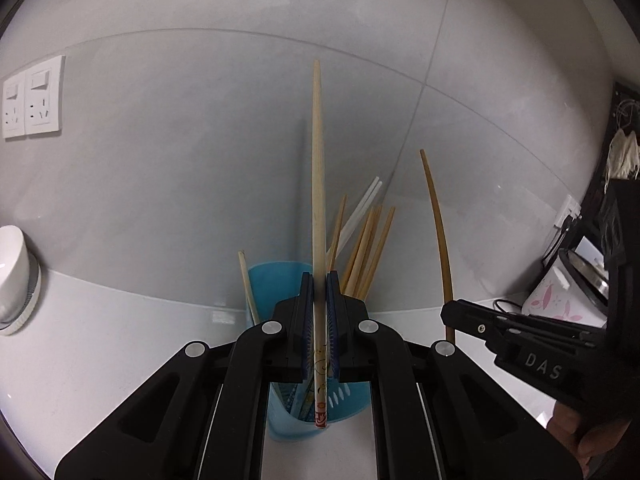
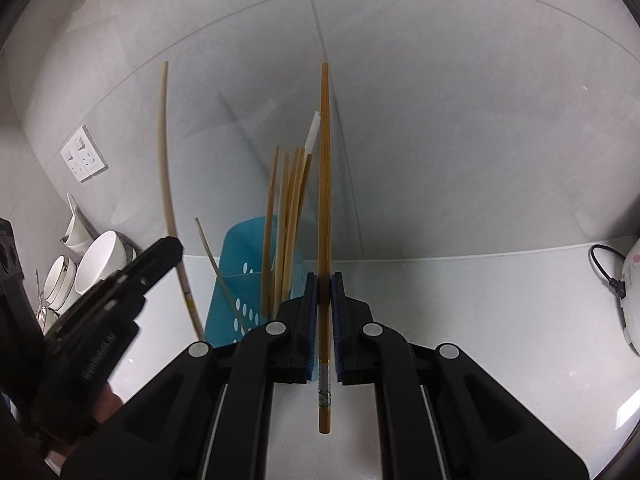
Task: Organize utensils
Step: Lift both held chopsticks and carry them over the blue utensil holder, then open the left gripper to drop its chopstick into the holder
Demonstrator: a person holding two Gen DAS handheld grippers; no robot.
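In the left wrist view, the left hand-held gripper fills the lower centre of the frame, its jaws drawn narrow and clamped on a pale chopstick. The chopstick runs straight up the middle of the frame, its printed end showing below the pads. Just behind the fingers stands a blue utensil holder on the white bench, with a bundle of wooden chopsticks leaning out of it toward the upper right. A single thin one leans at its left edge. At the right edge we see the right hand-held gripper gripping a brown chopstick that curves upward. A white cup sits at the far left, and a double wall socket hangs on the grey tiled wall in the upper left.

In the right wrist view, the right hand-held gripper sits lower centre, jaws likewise narrow and closed on the brown chopstick, which stands upright in the middle of the frame. Its decorated end hangs below the pads. The blue utensil holder is just left of the fingers, holding the wooden chopsticks. At lower left the left hand-held gripper holds the pale chopstick, which arcs up the left side. White bowls are stacked at the far left, and a white appliance with a black cord sits at the right edge.
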